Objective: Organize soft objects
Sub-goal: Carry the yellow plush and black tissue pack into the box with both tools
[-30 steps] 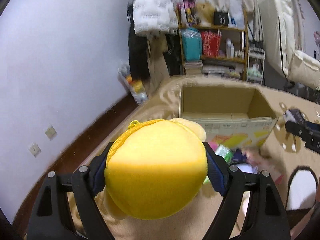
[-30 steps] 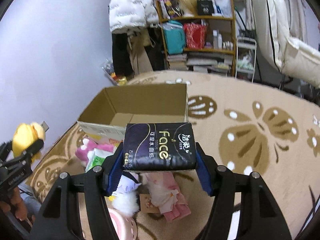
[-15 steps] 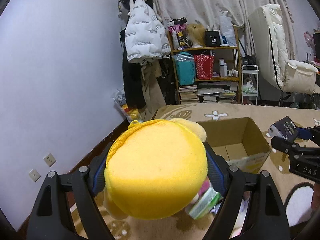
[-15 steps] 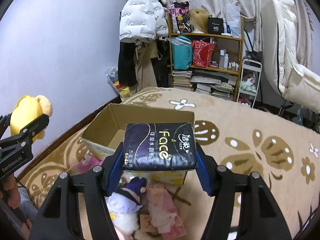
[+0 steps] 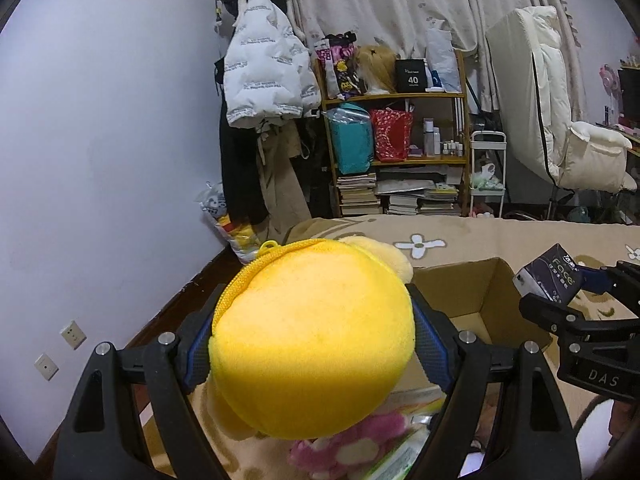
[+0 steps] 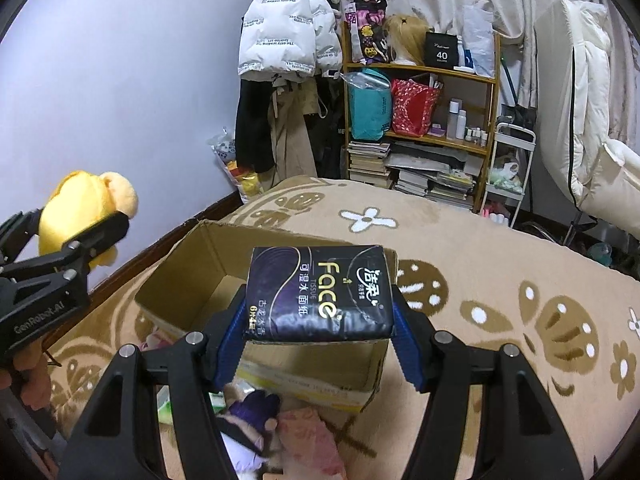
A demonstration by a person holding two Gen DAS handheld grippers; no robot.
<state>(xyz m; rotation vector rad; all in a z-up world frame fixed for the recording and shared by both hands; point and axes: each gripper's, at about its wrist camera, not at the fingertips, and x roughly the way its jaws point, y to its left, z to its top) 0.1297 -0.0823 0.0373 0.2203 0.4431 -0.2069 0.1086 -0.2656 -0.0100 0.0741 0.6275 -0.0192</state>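
My left gripper (image 5: 312,344) is shut on a round yellow plush toy (image 5: 312,336) and holds it in the air above the near left edge of an open cardboard box (image 5: 480,300). It also shows in the right wrist view (image 6: 86,208) at the far left. My right gripper (image 6: 318,312) is shut on a dark purple tissue pack (image 6: 320,292), held above the near wall of the box (image 6: 192,280). The tissue pack shows in the left wrist view (image 5: 550,278) at the right. The box looks empty where I can see inside.
Soft items lie on the beige flower rug (image 6: 500,264) in front of the box: a pink plush (image 5: 340,450), a purple plush (image 6: 252,412) and a pink cloth (image 6: 308,440). A cluttered shelf (image 6: 420,120), hanging coats (image 6: 288,40) and a white chair (image 5: 560,128) stand behind.
Both grippers have risen and tilted up with their loads. The box now sits lower in both views and the room behind shows more.
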